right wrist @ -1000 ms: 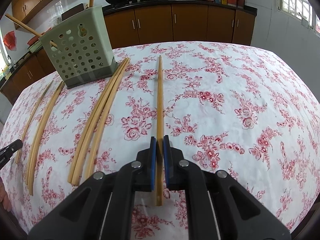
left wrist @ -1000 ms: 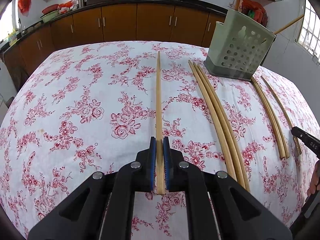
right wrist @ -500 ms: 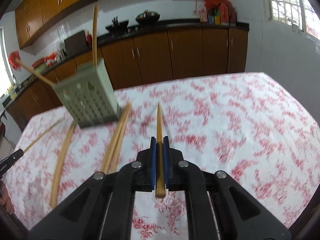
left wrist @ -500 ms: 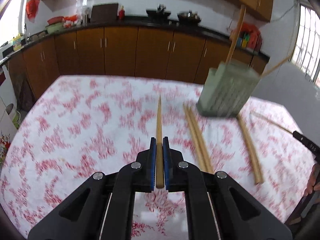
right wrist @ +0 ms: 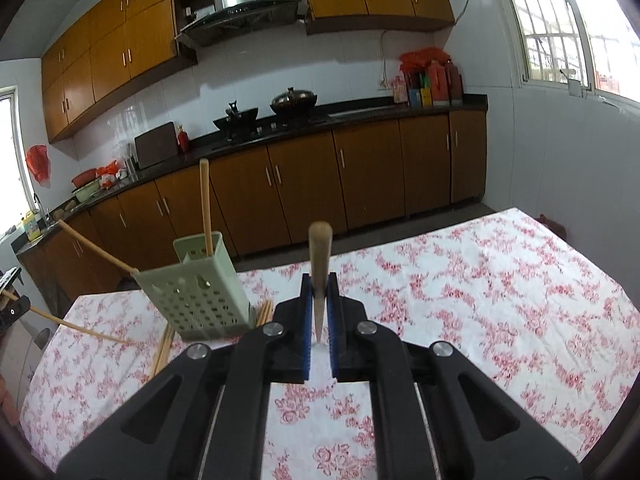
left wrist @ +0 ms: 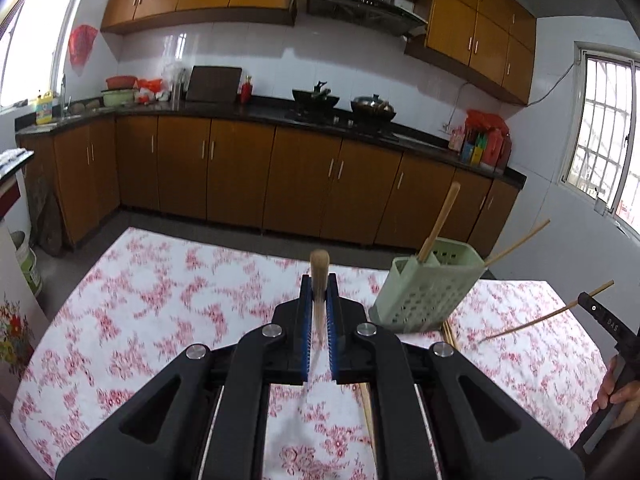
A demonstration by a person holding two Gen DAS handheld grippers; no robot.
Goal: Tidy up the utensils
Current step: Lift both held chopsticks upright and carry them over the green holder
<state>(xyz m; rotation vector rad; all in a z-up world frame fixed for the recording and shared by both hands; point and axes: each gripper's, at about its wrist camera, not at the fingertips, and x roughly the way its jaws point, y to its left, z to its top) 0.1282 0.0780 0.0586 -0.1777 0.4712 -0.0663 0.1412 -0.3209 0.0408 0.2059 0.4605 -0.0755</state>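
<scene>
each gripper, left (left wrist: 319,312) and right (right wrist: 319,312), has its jaws clamped on one chopstick (left wrist: 319,276) above the surface. two already stand in the holder (left wrist: 424,292); several lie loose (right wrist: 164,344) beside it.

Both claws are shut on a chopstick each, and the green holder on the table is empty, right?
Not empty. The holder already has a chopstick standing in it, clear in the right wrist view. The rest holds: left claw and right claw are each shut on a chopstick.
</scene>
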